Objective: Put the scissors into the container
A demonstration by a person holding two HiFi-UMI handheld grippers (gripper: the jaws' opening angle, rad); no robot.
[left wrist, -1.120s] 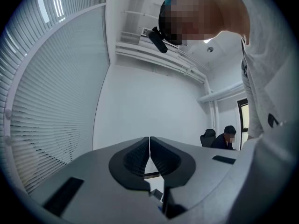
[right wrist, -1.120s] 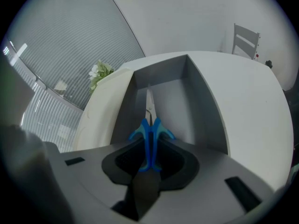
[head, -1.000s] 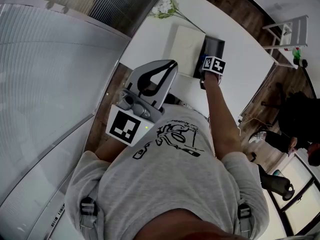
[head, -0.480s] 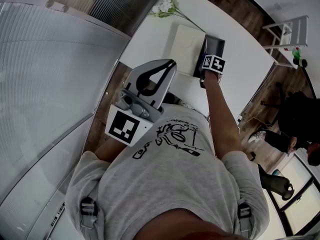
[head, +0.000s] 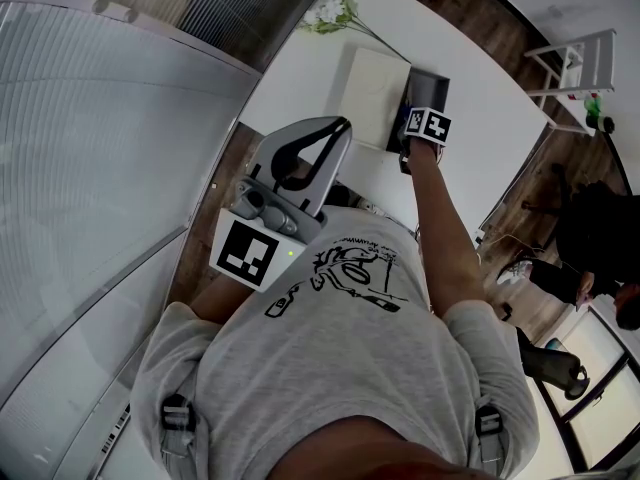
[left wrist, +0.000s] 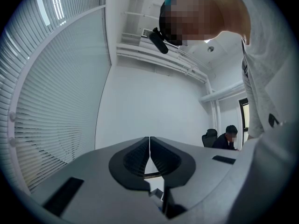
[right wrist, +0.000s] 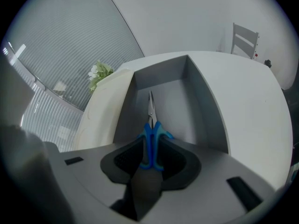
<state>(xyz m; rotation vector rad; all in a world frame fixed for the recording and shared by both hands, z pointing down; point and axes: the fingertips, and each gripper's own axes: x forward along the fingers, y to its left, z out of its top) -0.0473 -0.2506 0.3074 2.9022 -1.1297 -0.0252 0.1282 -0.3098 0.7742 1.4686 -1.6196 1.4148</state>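
Blue-handled scissors [right wrist: 152, 136] hang point-down between the jaws of my right gripper [right wrist: 152, 148]. Their steel blades [right wrist: 150, 107] reach into the grey open-topped container [right wrist: 208, 108] on the white table [right wrist: 252, 101]. The jaws are opening, though the pads still sit against the blue handles. In the head view the right gripper's marker cube [head: 428, 125] hovers over the container [head: 432, 88], hiding jaws and scissors. My left gripper [head: 343, 126] is held up near the person's chest, shut and empty; its view shows the closed tips [left wrist: 149, 139] against a white wall.
A flat white box [head: 372, 96] lies just left of the container, with a sprig of white flowers [head: 330, 13] beyond it. A white chair [head: 575, 68] stands past the table's far edge. Another person [head: 590, 238] sits at the right. Window blinds [head: 100, 168] fill the left.
Almost nothing has moved in the head view. The right gripper's cube stays over the container and the left gripper has drifted very slightly.
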